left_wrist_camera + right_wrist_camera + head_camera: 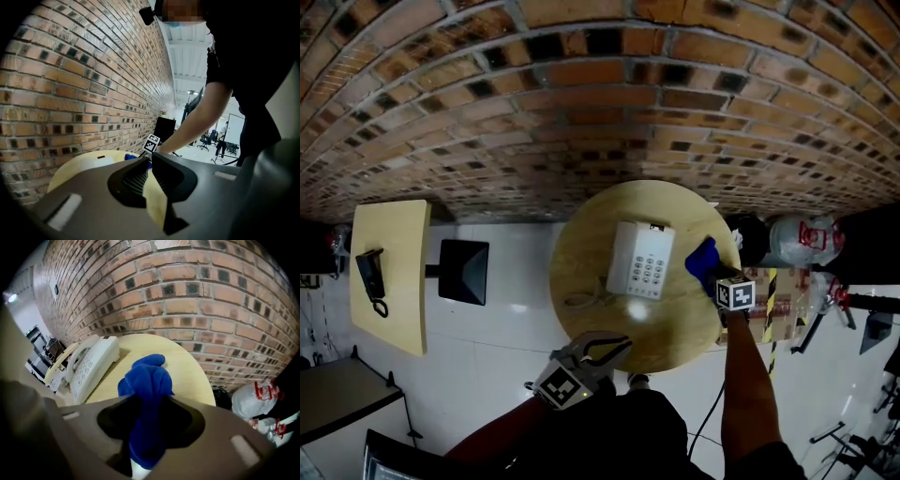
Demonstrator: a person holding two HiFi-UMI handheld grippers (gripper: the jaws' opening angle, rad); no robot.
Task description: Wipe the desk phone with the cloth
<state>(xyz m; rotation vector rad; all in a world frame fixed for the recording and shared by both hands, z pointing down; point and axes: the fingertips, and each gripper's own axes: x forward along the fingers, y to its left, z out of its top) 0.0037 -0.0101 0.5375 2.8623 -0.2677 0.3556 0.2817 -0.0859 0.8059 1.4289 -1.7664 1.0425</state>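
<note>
Our right claw (147,399) straddles the cloth (703,261) at the table's (581,253) right edge, jaws apart and not visibly pinching it. The phone (640,260) lies mid-table, just beside the cloth. Our left claw (614,349) hangs open and empty off the near edge, probably to stay clear.

The person wears a black shirt (258,61) with short sleeves (218,70). A small black camera (147,14) sits up by the head. The left gripper (617,352) and the right gripper (712,274) are grey, each with two curved jaws. The pads (136,180) inside have little ridges. Each gripper has a cube (736,293) with black-and-white squares.
</note>
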